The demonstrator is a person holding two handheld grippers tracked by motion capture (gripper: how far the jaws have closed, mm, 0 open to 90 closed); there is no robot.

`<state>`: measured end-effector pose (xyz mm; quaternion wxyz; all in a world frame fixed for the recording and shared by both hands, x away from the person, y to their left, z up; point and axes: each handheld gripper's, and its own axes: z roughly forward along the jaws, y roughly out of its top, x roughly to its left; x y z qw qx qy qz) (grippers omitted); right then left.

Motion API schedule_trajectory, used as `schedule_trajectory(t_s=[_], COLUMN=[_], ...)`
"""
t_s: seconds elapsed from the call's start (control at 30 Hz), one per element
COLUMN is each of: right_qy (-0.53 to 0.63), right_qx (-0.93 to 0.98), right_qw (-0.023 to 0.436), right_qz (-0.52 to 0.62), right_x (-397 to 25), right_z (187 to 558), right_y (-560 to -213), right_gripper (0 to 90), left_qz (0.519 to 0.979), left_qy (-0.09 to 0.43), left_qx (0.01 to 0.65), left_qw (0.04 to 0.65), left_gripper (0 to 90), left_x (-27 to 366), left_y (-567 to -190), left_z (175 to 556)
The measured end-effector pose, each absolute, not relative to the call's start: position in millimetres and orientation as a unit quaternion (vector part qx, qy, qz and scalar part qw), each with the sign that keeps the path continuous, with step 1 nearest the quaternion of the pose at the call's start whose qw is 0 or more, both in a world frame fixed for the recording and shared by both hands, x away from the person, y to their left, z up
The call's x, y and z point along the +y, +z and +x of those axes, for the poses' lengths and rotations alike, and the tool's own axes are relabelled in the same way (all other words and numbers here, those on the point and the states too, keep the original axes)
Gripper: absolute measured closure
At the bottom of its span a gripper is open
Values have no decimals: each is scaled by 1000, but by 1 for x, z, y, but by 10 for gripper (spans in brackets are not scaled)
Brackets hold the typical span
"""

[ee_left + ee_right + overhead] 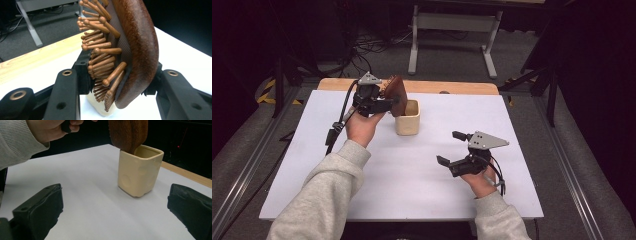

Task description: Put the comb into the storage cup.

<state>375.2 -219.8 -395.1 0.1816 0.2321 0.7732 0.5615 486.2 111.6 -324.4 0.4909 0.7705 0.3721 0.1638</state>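
Stiff, light wooden hairbrush (396,94) is clamped across its head by left gripper (384,105) jaws, handle lowered into cream cup (407,118); right gripper (451,148) jaws are held wide open, empty.

We count one brush (395,90), wooden with many round-tipped pins, at about eleven o'clock on the table. One cream cup (407,118) stands just beside it, nearer the centre. We see two grippers: the left gripper (388,104) at eleven o'clock and the right gripper (450,148) at five o'clock. There is one white table (412,190), and we count two grey sleeves.
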Motion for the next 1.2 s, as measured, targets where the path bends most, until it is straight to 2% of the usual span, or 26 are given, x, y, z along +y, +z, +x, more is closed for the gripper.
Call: schedule_trajectory(t_s=[0.37, 0.47, 0.57, 0.67, 0.77, 0.9, 1.2], right_qy=[563, 564, 564, 564, 565, 565, 562], right_qx=[772, 772, 770, 770, 769, 768, 768], right_qw=[182, 182, 184, 185, 187, 191, 196], right_qz=[232, 231, 233, 233, 234, 235, 237], right_x=[-220, -221, -222, -222, -224, -227, -233], right_z=[375, 375, 375, 375, 375, 374, 373], right_y=[-394, -394, -394, -393, -392, -389, -385], right_gripper=[8, 8, 8, 8, 8, 8, 8], left_qz=[777, 772, 760, 752, 753, 751, 752], left_qy=[169, 175, 189, 198, 201, 213, 218], left_qx=[373, 367, 362, 354, 344, 327, 297], left_qw=[478, 489, 505, 520, 523, 532, 546], left_gripper=[471, 380, 219, 101, 38, 7, 4], left_x=[117, 121, 126, 131, 138, 148, 173], left_y=[-324, -322, -318, -314, -309, -308, -317], left_z=[485, 483, 481, 476, 469, 456, 424])
